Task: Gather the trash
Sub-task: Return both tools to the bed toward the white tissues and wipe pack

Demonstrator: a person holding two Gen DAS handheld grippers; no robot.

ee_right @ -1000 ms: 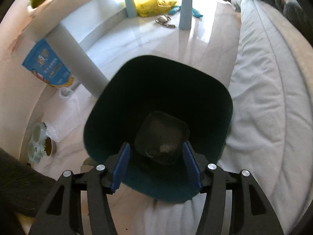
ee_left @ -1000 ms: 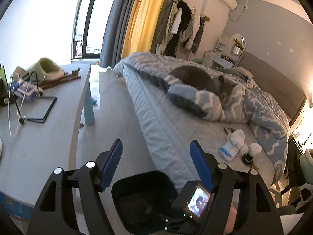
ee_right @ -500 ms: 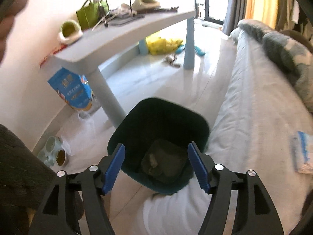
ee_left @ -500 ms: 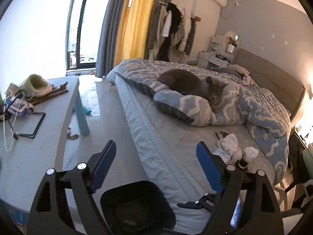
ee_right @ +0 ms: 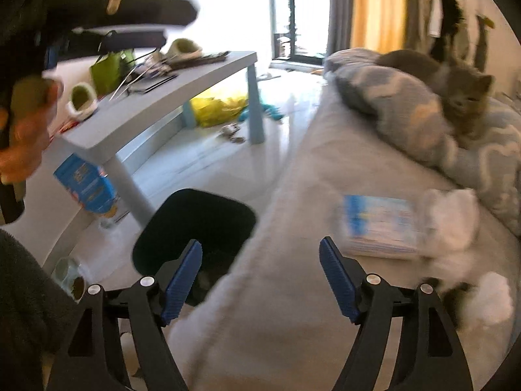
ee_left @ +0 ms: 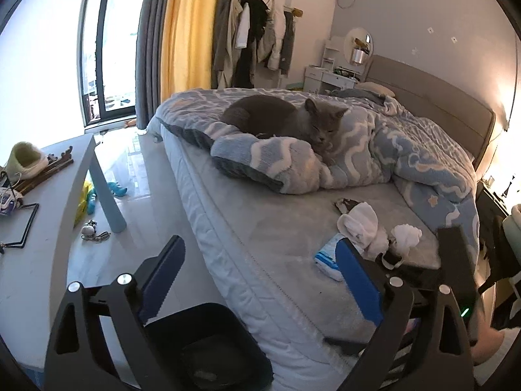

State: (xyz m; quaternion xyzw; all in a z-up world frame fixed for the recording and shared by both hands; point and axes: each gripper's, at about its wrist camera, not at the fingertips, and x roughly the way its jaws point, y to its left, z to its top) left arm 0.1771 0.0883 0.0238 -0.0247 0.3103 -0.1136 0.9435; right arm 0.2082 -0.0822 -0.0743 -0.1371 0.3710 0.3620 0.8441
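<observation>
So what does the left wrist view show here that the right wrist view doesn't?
Only the left wrist view shows the headboard, the clothes rack and a dark wrapper by the socks. Only the right wrist view shows the blue bag under the table, the green bag and a pet bowl. Both show the cat, the black bin, the blue-and-white packet, the white socks, and open, empty tools: left, right.

At lower centre the right hand-held gripper [ee_right: 260, 277] has just been opening, with nothing between its blue pads. A dark bin [ee_right: 195, 224] stands on the floor beside the bed [ee_right: 286, 325]. At right lie a blue-and-white packet [ee_right: 381, 224] and white tissues [ee_right: 452, 224]; a grey cat [ee_right: 456, 88] rests at upper right.
</observation>
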